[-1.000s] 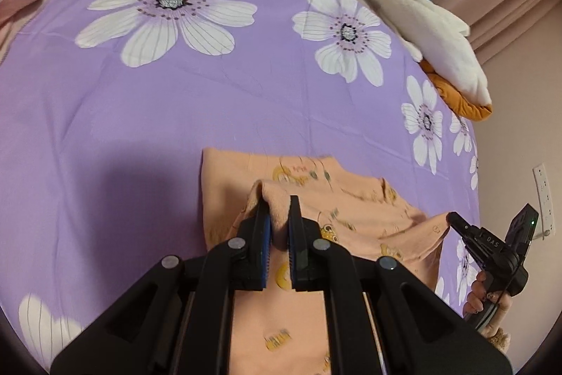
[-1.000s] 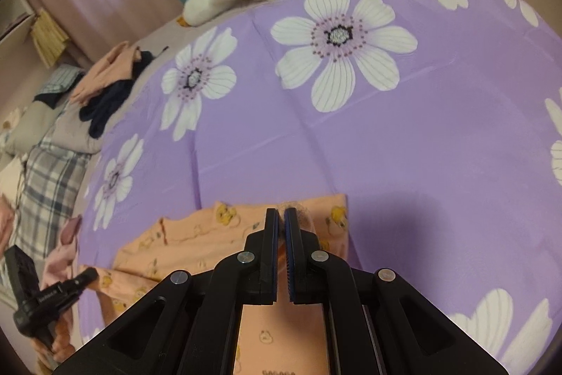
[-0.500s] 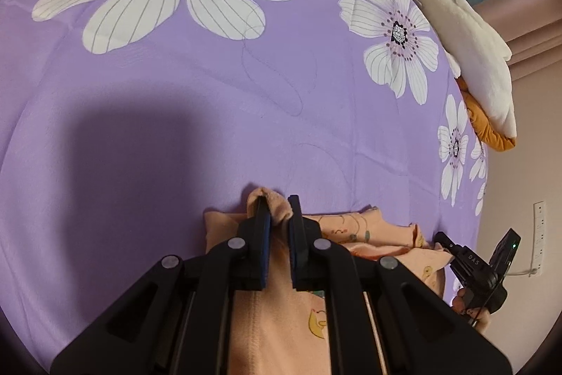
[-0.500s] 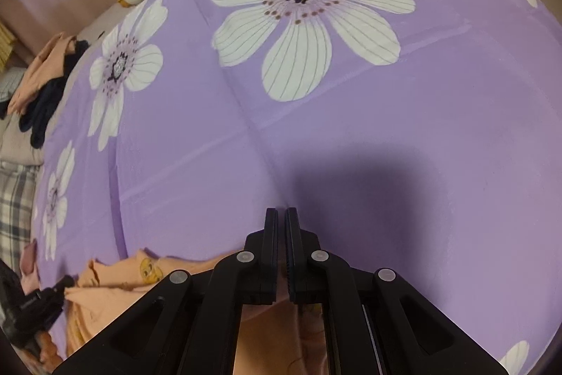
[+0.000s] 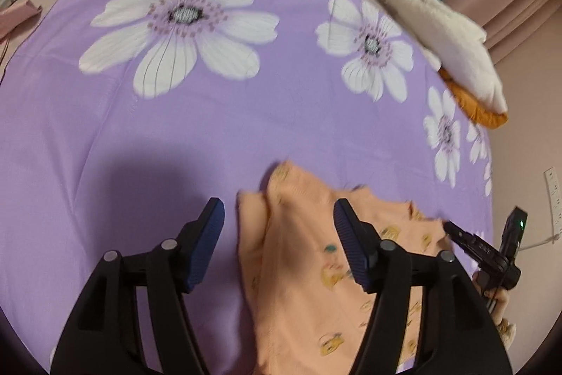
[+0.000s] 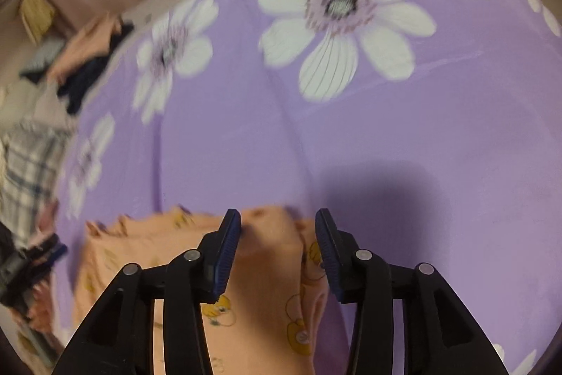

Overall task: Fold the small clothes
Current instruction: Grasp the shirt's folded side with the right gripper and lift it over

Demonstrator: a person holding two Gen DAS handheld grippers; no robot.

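Note:
A small peach garment [image 5: 298, 255] printed with yellow cartoon ducks lies folded over on the purple flowered bedspread [image 5: 175, 129]. My left gripper [image 5: 279, 213] stands over the garment's far left corner, its jaws opening, and the cloth lies loose below them, touching neither pad. In the right wrist view the same garment [image 6: 267, 269] lies under my right gripper [image 6: 278, 222], whose jaws are also opening with the far edge of the cloth between them, not pinched. The right gripper's body [image 5: 491, 252] shows at the right edge of the left wrist view.
A white and orange plush goose [image 5: 421, 16] lies along the bed's far edge. A heap of dark and pink clothes [image 6: 87, 58] and a plaid pillow [image 6: 31, 164] sit at the far left. A wall socket [image 5: 553, 188] is beside the bed.
Both grippers carried the garment's edge away over the cloth, then let it go; their jaws, shut on the fabric before, now stand apart and the cloth has dropped flat.

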